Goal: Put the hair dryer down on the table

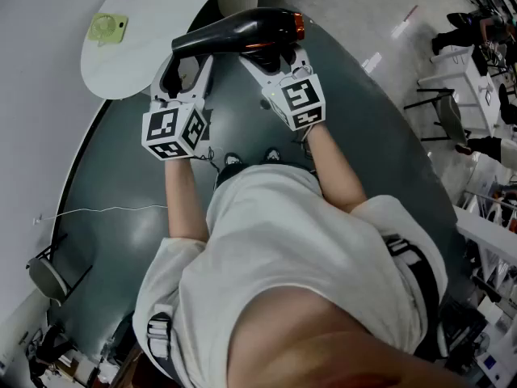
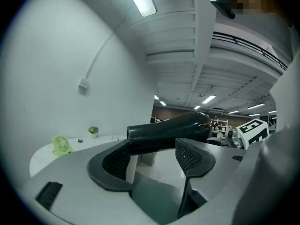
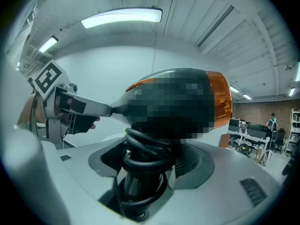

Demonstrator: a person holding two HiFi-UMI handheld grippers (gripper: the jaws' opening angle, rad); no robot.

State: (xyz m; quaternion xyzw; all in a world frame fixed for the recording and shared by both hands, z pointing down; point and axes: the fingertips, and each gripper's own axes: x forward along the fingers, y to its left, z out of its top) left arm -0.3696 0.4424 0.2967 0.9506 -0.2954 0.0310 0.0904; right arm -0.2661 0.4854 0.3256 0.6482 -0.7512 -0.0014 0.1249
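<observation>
the black hair dryer point(image 1: 242, 31), orange-banded at its rear, is held in the air at 12 o'clock in the head view, just off the edge of the white table point(image 1: 161, 6). the right gripper point(image 1: 273, 61) pinches its cord-wrapped handle point(image 3: 140, 172). the left gripper point(image 1: 184, 75) is spread, with the nozzle lying across its tips, perhaps touching one. a small green item point(image 1: 107, 27) sits on the table at 10 o'clock.

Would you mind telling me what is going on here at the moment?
A person holds a black hair dryer up in the air. The right hand-held gripper is clamped on its handle, where the cord is coiled. The left hand-held gripper is open, with the nozzle end just past its jaw tips. The dryer is not yet down on the white table just beyond it.
</observation>
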